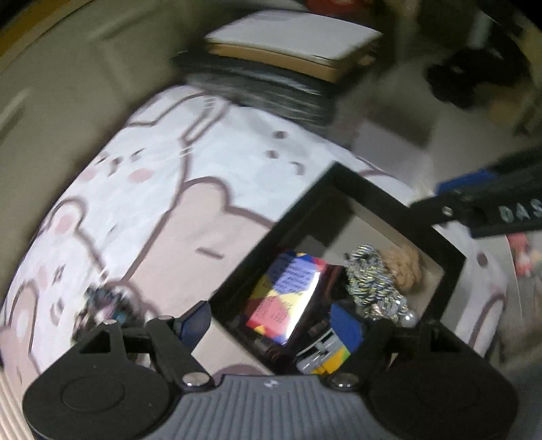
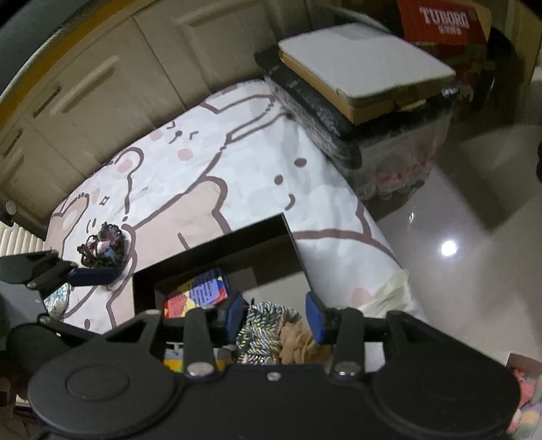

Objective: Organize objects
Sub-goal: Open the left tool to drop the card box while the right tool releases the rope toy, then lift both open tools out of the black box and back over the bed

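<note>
A black open-top box [image 1: 437, 243] sits on a cartoon bear sheet [image 1: 162, 189]. In it lie a multicoloured carton [image 1: 288, 291], a silver scrunchie [image 1: 369, 284], a beige scrunchie [image 1: 406, 267] and a blue-and-yellow toy [image 1: 338, 338]. My left gripper [image 1: 288, 328] hangs open over the box's near corner, holding nothing. In the right wrist view my right gripper [image 2: 277, 316] is open above the silver scrunchie [image 2: 267, 325] and beige scrunchie [image 2: 298, 342], its pads clear of both. A dark scrunchie [image 2: 101, 247] lies on the sheet left of the box, beside a left gripper pad [image 2: 95, 276].
A storage bin with a black lid [image 2: 325, 111] carries a flat cardboard box [image 2: 366, 64] at the sheet's far end. A red carton [image 2: 443, 30] stands behind it. Beige cabinet doors [image 2: 101, 84] line the left side. Glossy floor [image 2: 474, 220] runs along the right.
</note>
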Available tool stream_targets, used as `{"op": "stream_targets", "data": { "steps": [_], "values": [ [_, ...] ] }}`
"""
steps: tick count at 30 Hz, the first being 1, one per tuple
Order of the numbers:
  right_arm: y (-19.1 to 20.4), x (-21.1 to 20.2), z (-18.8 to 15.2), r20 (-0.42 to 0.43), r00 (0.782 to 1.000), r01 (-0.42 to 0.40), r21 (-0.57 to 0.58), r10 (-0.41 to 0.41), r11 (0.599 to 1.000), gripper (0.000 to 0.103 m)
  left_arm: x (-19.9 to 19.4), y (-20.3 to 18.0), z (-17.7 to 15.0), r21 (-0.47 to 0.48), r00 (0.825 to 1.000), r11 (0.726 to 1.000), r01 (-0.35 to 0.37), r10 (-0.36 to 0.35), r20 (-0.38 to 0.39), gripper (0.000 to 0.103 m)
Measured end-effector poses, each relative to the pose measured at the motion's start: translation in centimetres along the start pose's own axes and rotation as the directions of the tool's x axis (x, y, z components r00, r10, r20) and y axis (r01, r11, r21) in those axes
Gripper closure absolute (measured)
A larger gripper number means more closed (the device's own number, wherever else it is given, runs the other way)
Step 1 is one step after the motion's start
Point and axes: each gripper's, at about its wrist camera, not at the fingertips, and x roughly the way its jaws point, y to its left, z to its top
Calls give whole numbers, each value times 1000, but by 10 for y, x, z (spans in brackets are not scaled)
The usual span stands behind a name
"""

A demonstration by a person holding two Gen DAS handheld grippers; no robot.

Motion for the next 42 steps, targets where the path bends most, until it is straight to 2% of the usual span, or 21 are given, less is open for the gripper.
{"op": "stream_targets", "data": {
  "steps": [6,11,13,19,27,30,33,35,42],
  "values": [
    [12,-12,-1,26,1000,17,-29,-16,999,57,-22,19,-17,-186,997,981,-59,66,30,24],
    [21,-20,-2,48,998,40,-55,-37,998,55,-40,27,-32,-281,992,956,-82,104,65,16],
    [24,-25,-3,61,997,43,-59,-40,997,54,-49,30,-38,-314,990,946,-80,113,86,8],
    [36,-34,-7,92,994,70,-112,-60,991,48,-65,36,-50,-404,983,910,-90,146,110,4],
    [46,-40,-12,122,990,86,-179,-65,980,23,-78,43,-69,-510,972,854,-102,194,131,0],
    [49,-40,-14,127,989,96,-206,-70,974,17,-76,45,-80,-560,968,822,-103,212,132,0],
    [50,-37,-16,130,987,120,-225,-92,967,9,-73,47,-86,-577,969,810,-108,216,123,0],
    [49,-35,-17,130,987,123,-232,-94,965,1,-72,49,-89,-583,965,803,-120,232,120,0],
    [43,-28,-18,117,987,132,-230,-107,964,0,-67,54,-94,-601,961,787,-138,253,111,0]
  ]
}}
